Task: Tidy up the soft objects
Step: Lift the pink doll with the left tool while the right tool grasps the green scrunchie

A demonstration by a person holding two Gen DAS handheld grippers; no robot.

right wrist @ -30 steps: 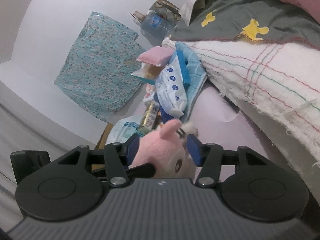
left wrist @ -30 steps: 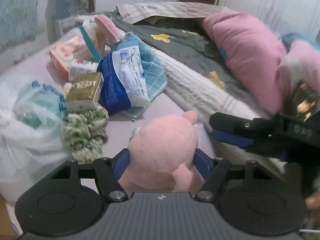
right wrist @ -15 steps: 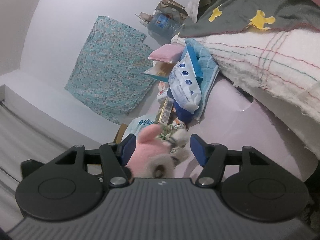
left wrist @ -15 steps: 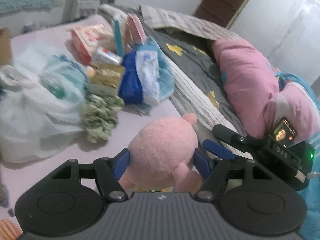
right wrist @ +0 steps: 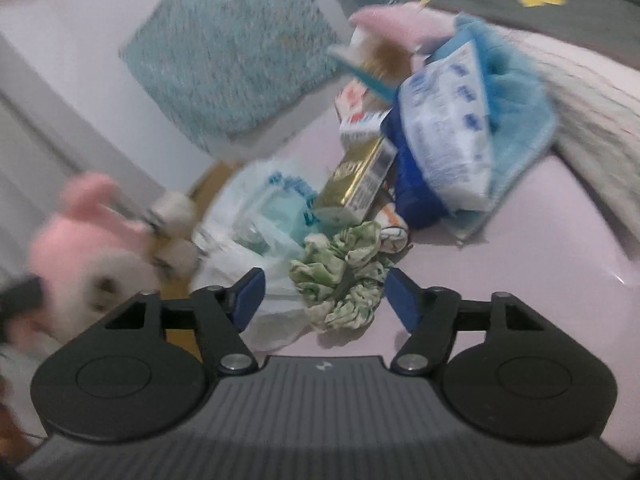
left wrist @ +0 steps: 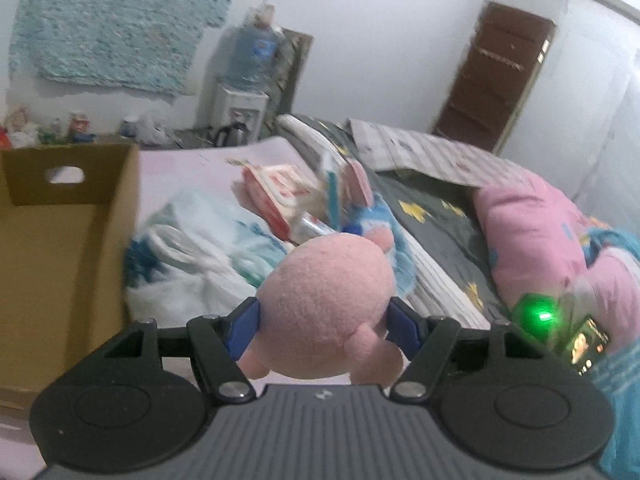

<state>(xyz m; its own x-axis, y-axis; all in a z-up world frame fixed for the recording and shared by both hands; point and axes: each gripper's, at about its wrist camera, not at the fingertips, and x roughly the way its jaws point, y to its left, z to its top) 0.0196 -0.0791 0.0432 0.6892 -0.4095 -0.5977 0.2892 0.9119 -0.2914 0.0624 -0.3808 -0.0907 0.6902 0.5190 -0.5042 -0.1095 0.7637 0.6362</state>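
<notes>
My left gripper (left wrist: 323, 320) is shut on a round pink plush toy (left wrist: 326, 304) and holds it in the air above the bed, to the right of an open cardboard box (left wrist: 60, 264). The plush also shows at the left of the right wrist view (right wrist: 88, 240), blurred. My right gripper (right wrist: 325, 294) is open and empty, just above a green and white scrunchie (right wrist: 344, 276) lying on the pale pink sheet (right wrist: 540, 264).
A white plastic bag (right wrist: 256, 248), a gold box (right wrist: 356, 180), a blue and white packet (right wrist: 444, 136) and a blue cloth (right wrist: 516, 120) lie piled behind the scrunchie. A pink pillow (left wrist: 536, 236) and a grey star blanket (left wrist: 436, 216) lie to the right.
My left gripper has lifted the pink plush and swung left toward the cardboard box. My right gripper let the plush go, opened, and now points at the scrunchie.
</notes>
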